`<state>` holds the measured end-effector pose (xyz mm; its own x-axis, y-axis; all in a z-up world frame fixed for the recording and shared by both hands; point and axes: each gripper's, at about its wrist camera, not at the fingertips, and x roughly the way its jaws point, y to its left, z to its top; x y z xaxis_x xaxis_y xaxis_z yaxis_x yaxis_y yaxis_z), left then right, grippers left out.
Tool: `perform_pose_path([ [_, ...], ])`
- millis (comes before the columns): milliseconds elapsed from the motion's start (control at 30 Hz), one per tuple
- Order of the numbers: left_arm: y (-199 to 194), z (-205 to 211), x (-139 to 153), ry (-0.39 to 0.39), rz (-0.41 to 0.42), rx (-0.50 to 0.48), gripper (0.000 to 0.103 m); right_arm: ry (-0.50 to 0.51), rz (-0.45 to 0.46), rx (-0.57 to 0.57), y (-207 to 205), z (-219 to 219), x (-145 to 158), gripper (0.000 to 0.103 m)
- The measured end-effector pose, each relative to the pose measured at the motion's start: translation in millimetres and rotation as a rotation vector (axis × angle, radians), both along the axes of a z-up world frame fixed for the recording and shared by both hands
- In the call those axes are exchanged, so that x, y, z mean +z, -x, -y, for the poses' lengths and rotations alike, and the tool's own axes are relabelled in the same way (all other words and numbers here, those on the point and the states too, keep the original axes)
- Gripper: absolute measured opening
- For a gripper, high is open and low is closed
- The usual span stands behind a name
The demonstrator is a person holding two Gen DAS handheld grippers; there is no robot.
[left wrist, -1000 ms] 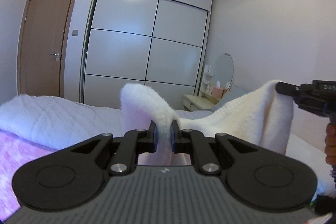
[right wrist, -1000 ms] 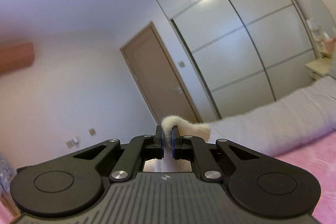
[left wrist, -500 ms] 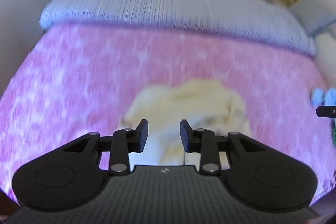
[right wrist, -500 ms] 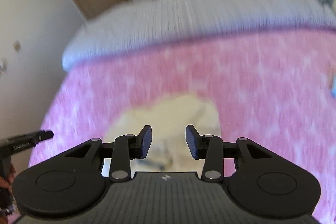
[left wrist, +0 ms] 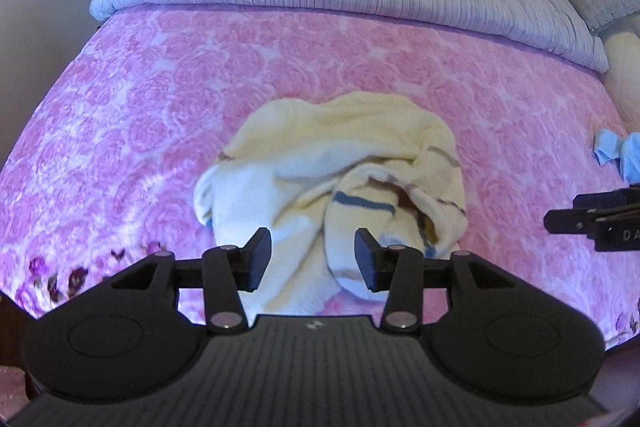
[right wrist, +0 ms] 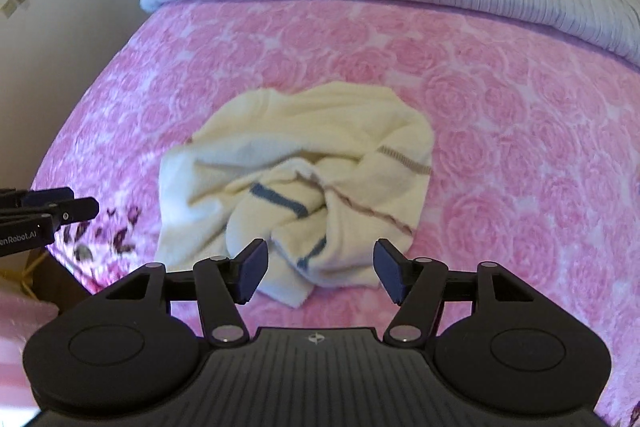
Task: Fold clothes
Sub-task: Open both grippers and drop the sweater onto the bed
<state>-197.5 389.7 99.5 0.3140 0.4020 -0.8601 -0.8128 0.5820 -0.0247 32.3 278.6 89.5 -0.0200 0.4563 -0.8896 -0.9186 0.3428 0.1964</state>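
Cream garment (left wrist: 332,163) w/ blue and brown stripes lies crumpled in a heap mid-bed on the pink rose bedspread (left wrist: 140,99), nothing folded yet. Left tool (left wrist: 312,259) and right tool (right wrist: 320,267) both hang above its near edge, jaws opening, pads clear of the cloth, nothing gripped. Step in hand looks like the start: garment dropped, needs spreading flat. Next move prob calls for finding two corners or a hem in the bunched cloth, pinching one w/ each tool and pulling apart; the twisted middle may hide edges. Writing: "DA" partly readable on the right tool seen from left cam, "enRobot.AI" on the left tool seen from right cam
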Motion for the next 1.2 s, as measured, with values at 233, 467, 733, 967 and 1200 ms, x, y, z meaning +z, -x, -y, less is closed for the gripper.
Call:
perform_pose_path([
  [233,-1.0,50.0,-7.8,0.025,-0.030,0.010,0.052,0.032,-0.015,0.028,-2.9,33.8,-16.1,0.071],
  [467,0.9,73.5,-7.6,0.035,-0.071,0.015,0.060,0.073,-0.037,0.046,-1.4,60.8,-25.4,0.073],
  [733,3.3,66.6,-7.5,0.037,-0.087,0.009,0.063,0.073,-0.043,0.058,2.1,57.3,-24.0,0.074],
  [967,10.4,34.1,-21.5,0.069,-0.106,-0.039,0.066,0.082,-0.044,0.024,8.3,38.2,-31.2,0.075],
  [1200,9.7,-6.9,-46.2,0.135,-0.109,-0.181,0.068,0.120,-0.057,-0.119,8.0,20.3,-47.1,0.076],
])
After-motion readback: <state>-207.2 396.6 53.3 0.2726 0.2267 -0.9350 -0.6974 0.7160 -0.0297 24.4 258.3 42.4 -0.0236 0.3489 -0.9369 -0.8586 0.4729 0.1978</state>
